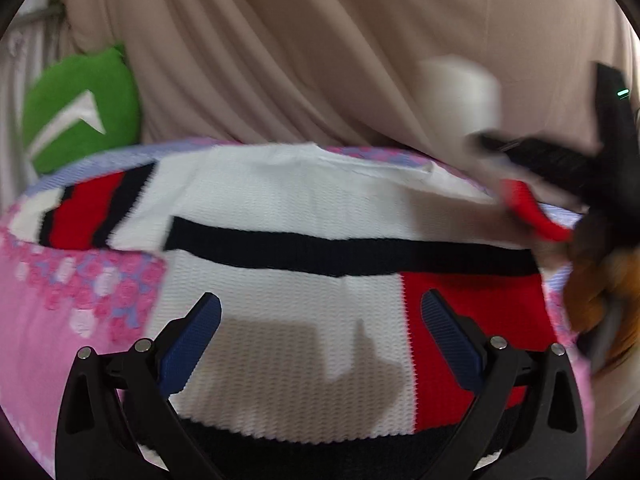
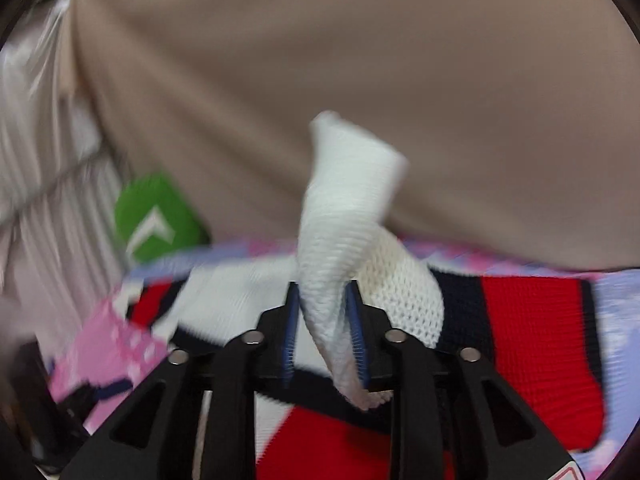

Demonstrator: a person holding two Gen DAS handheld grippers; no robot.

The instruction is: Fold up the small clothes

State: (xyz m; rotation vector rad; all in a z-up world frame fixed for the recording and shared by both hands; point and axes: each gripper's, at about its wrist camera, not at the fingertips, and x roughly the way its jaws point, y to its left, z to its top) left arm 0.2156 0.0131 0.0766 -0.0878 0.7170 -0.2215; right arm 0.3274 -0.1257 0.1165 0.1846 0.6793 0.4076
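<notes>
Sweater in white, red and navy knit lies spread on the pink patterned cloth, which covers the work surface. Going from the left: a green cushion sits beyond the far left edge, in front of a beige curtain. Next comes the sweater's left sleeve with its red and navy bands, lying angled out from the body and seemingly not yet folded in. Over the near hem in the middle hovers the left gripper, its blue pads spread wide and holding nothing. Further right, the right gripper is clenched on a white knit piece of the sweater, apparently the right sleeve or a corner, and has it lifted clear of the body so that it stands up twisted between the pads. In the right wrist view a red panel with navy edging lies flat to the right of that.

My judgement is that the fold is at an early stage: one side is being carried over, while the left sleeve and the final halving of the body remain to be done
</notes>
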